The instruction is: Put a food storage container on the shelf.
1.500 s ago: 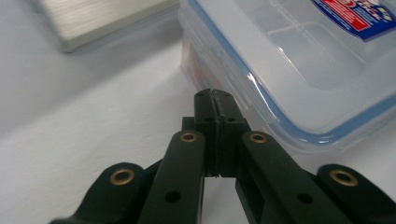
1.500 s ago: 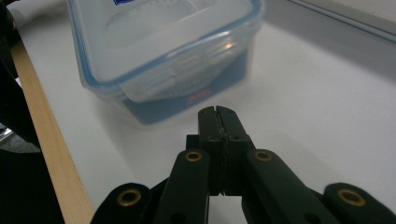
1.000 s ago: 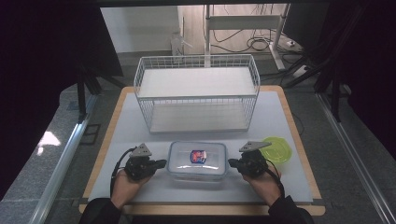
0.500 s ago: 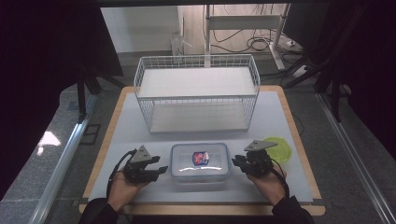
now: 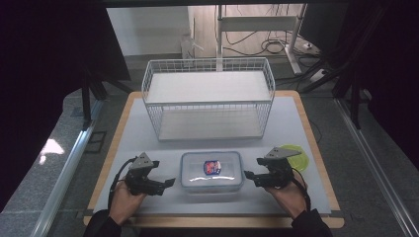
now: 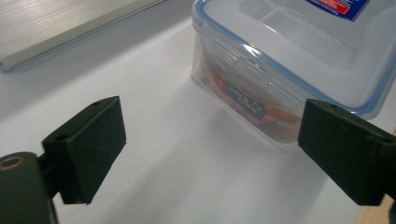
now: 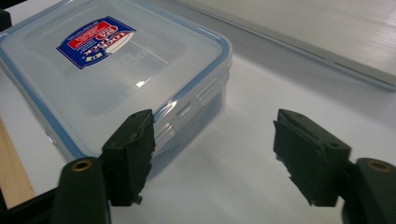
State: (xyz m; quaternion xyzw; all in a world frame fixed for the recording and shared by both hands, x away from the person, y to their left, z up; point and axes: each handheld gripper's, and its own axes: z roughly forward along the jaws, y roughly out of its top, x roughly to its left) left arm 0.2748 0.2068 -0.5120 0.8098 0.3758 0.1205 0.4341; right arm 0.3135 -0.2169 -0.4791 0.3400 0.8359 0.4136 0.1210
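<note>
Both grippers, left gripper (image 5: 168, 183) and right gripper (image 5: 248, 176), have just opened wide, releasing the container (image 5: 212, 170) between them onto the tabletop (image 5: 296, 123).

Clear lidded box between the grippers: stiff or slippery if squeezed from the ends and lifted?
The lidded box looks like rigid plastic, so probably stiff. Its glossy side walls could slip against the pads. It sits low, wide and flat on the table, so tipping seems unlikely.
</note>
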